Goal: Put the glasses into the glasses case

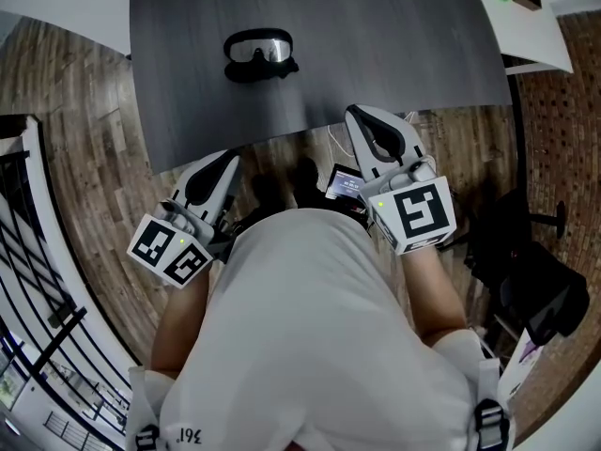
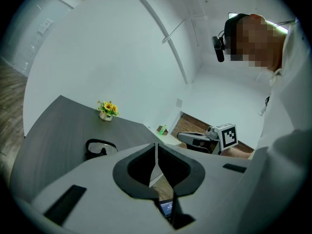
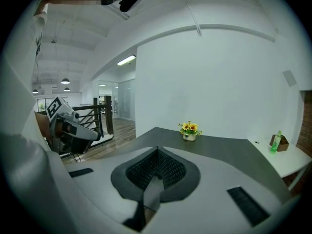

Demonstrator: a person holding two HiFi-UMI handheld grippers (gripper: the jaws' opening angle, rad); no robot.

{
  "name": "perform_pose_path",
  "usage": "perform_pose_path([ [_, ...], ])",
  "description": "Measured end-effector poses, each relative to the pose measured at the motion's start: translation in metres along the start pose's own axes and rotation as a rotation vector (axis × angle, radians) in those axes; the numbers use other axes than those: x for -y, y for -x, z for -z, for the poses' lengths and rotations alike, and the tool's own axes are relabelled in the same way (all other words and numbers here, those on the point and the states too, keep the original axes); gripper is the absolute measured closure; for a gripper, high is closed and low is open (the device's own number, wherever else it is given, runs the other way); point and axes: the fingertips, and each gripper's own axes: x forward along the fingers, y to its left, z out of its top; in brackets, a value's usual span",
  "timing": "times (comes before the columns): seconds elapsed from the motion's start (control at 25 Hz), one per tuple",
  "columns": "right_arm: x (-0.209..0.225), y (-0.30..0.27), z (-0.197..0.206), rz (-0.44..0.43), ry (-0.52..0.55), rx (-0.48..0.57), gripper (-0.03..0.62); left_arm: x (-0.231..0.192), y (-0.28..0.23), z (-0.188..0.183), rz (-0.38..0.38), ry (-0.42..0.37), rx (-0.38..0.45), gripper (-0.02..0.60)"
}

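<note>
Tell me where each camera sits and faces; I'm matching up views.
Head view: on the person's head, steeply down at table, glasses; torso, left gripper, right gripper show.
Left gripper view: on the left gripper, facing the glasses; shut jaws, right gripper show.
Right gripper view: on the right gripper, facing the flower pot; shut jaws, left gripper show.
Shared: both gripper views catch the flower pot.

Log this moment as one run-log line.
left gripper: shut, empty | right gripper: shut, empty | glasses: on grey table, apart from both grippers | stage: not yet grasped
</note>
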Motion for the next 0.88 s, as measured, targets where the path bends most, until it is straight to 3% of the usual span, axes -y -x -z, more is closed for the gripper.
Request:
perform_pose_path([
  [0.88, 0.0004, -0.0038, 0.0038, -0.003, 0.019, -0.031, 0.585, 0.0022, -0.0034, 0.0056, 0.023, 0.019, -0.02, 0.554],
])
